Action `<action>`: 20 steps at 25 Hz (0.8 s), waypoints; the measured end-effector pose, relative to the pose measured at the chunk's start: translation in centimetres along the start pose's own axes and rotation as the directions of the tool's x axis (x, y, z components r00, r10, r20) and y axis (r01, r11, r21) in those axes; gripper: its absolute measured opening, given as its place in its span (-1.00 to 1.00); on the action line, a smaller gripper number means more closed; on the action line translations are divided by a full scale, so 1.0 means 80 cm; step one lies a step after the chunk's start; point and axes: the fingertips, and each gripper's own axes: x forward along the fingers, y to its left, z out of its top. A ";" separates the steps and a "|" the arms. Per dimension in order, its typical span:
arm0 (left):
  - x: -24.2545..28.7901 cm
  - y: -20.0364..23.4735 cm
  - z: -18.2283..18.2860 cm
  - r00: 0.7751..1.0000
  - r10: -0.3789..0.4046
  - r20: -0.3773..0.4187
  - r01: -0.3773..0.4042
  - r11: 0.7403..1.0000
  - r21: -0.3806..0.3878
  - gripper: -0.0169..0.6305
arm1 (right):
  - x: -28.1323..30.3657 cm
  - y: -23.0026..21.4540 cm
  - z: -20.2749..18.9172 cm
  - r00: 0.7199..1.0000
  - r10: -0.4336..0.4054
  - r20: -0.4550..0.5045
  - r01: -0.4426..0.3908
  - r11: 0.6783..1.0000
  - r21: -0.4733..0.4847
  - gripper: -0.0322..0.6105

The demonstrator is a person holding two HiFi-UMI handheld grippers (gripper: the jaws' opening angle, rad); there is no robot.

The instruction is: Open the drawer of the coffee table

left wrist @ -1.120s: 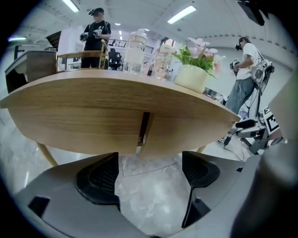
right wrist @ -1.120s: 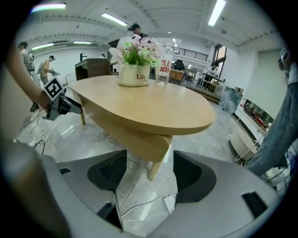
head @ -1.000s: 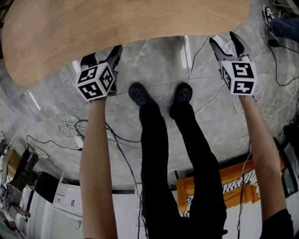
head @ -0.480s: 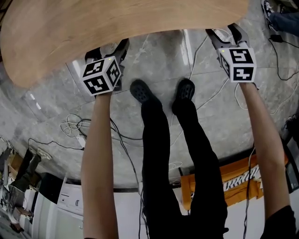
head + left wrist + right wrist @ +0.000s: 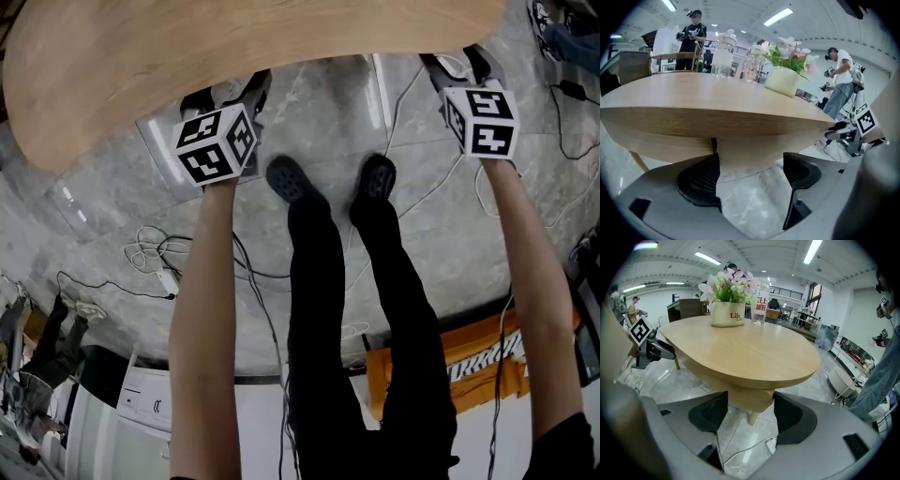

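Left gripper [image 5: 751,182] and right gripper [image 5: 746,417] are both gaping wide, gripping nothing, hovering at the table [image 5: 234,37] rim. The drawer [image 5: 743,394] is sitting shut under the oval top, framed between the right jaws. Smooth pale wood, rounded front, no handle showing. Probably calling for pinching the lower lip, then pulling straight and level.
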 end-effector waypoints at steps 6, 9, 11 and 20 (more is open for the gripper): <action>0.001 -0.002 0.003 1.000 0.030 0.008 -0.030 0.999 -0.021 0.35 | -0.004 -0.005 -0.004 1.000 0.006 0.008 -0.006 1.000 -0.019 -0.08; -0.004 -0.025 0.004 0.999 0.043 0.016 -0.043 0.999 -0.008 0.35 | -0.023 -0.017 -0.018 1.000 0.017 0.019 -0.016 0.999 -0.032 -0.08; -0.008 -0.033 -0.001 0.999 0.048 0.014 -0.048 0.999 -0.003 0.35 | -0.031 -0.018 -0.027 1.000 0.024 0.019 -0.023 0.999 -0.034 -0.08; -0.035 -0.017 -0.046 0.999 0.045 -0.030 -0.047 0.997 -0.065 0.35 | -0.042 0.021 -0.049 0.999 0.030 -0.037 -0.031 0.999 -0.020 -0.09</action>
